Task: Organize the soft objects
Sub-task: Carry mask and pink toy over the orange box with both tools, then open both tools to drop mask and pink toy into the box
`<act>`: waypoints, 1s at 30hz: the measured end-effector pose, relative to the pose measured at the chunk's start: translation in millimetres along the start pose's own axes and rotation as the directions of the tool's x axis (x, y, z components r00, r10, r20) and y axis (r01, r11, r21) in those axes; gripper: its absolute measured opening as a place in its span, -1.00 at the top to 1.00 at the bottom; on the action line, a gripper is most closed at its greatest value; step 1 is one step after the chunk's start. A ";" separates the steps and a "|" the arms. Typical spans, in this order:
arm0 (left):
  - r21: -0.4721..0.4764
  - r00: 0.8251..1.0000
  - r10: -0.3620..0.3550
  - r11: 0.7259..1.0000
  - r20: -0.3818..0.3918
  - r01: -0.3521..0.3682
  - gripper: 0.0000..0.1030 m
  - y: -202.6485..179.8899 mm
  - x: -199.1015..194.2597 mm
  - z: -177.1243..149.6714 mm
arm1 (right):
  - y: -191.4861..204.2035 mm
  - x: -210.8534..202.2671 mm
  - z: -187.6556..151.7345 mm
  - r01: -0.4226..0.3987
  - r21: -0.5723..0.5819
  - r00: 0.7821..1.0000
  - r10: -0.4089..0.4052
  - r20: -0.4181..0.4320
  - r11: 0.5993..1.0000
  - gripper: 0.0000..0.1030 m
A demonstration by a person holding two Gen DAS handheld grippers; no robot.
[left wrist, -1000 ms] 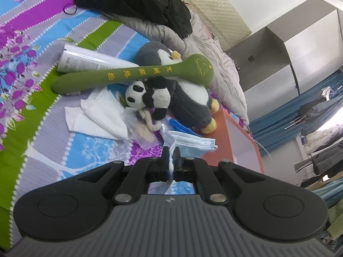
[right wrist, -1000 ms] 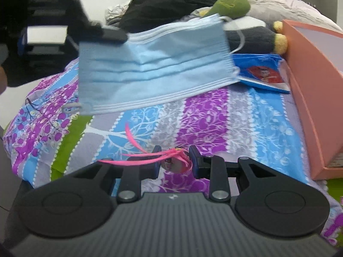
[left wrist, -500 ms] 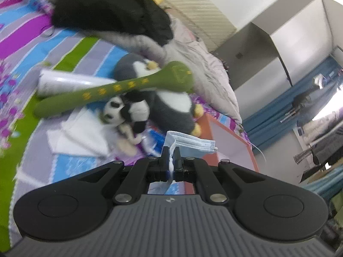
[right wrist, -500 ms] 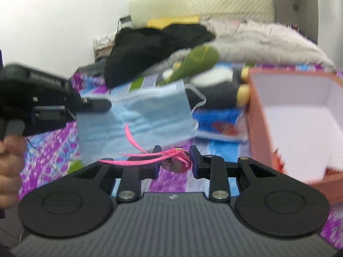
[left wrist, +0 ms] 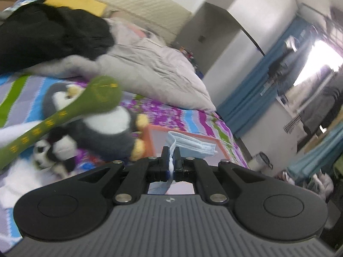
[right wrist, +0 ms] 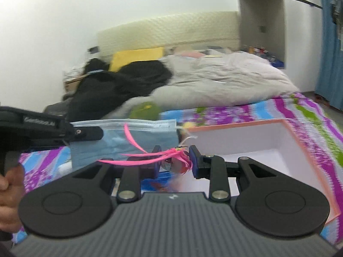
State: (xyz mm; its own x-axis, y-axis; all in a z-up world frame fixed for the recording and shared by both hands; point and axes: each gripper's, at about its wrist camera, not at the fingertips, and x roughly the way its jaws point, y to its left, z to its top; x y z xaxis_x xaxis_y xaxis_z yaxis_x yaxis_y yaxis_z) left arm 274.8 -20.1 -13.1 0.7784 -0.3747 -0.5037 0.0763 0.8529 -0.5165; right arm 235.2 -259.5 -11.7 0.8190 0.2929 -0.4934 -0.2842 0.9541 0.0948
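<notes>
The blue face mask (right wrist: 126, 141) has risen from above the bedspread to beside the orange box (right wrist: 285, 128), long axis level, pinched in the shut left tongs (left wrist: 170, 156); right tongs (right wrist: 174, 158) grip a pink feathered toy (right wrist: 171, 160).

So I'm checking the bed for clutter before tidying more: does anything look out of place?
Yes. The green plush stick lies slantwise across the penguin, with the panda wedged below them, a loose heap. A black garment is dumped against the grey duvet. The orange box looks empty.
</notes>
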 end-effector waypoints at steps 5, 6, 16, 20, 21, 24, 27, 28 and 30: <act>0.087 0.997 0.004 0.996 -0.082 0.003 0.94 -46.2 56.7 2.7 | -48.5 14.9 8.2 0.064 0.040 0.997 -0.062 -0.045 0.997 0.39; 0.101 0.995 0.012 0.995 -0.103 -0.001 0.94 -52.7 70.5 1.5 | -57.1 18.3 7.5 0.080 0.045 0.995 -0.078 -0.056 0.996 0.39; 0.192 0.946 0.067 0.981 -0.316 -0.006 0.93 -85.3 194.3 -26.7 | -136.7 70.7 -32.6 0.175 0.113 0.955 -0.140 -0.262 0.978 0.39; 0.213 0.918 0.087 0.977 -0.386 -0.003 0.93 -86.1 230.5 -42.5 | -155.7 88.3 -51.4 0.191 0.147 0.935 -0.135 -0.327 0.970 0.38; 0.215 0.912 0.088 0.977 -0.400 0.000 0.93 -85.3 238.5 -45.8 | -157.7 91.2 -54.9 0.194 0.151 0.933 -0.135 -0.334 0.969 0.38; 0.237 0.900 0.106 0.972 -0.423 -0.003 0.93 -86.0 252.3 -54.7 | -161.7 97.5 -63.4 0.208 0.152 0.927 -0.145 -0.347 0.966 0.37; 0.244 0.890 0.113 0.970 -0.441 -0.002 0.92 -84.2 259.1 -57.1 | -163.7 98.7 -66.6 0.214 0.173 0.924 -0.142 -0.356 0.961 0.30; 0.248 0.890 0.117 0.969 -0.441 -0.004 0.90 -83.7 258.5 -57.0 | -163.6 98.6 -66.7 0.214 0.183 0.924 -0.138 -0.357 0.959 0.15; 0.261 0.888 0.145 0.965 -0.436 -0.030 0.68 -82.8 254.8 -54.4 | -162.5 96.4 -64.8 0.208 0.196 0.928 -0.130 -0.349 0.958 -0.16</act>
State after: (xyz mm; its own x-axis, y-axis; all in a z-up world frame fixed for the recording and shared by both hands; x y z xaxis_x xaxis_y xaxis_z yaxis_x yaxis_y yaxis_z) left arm 432.9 -206.0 -136.3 0.4308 -0.3672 -0.8244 0.2127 0.9290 -0.3027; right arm 328.0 -390.3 -130.8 0.6230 0.1255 -0.7721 -0.0041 0.9876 0.1572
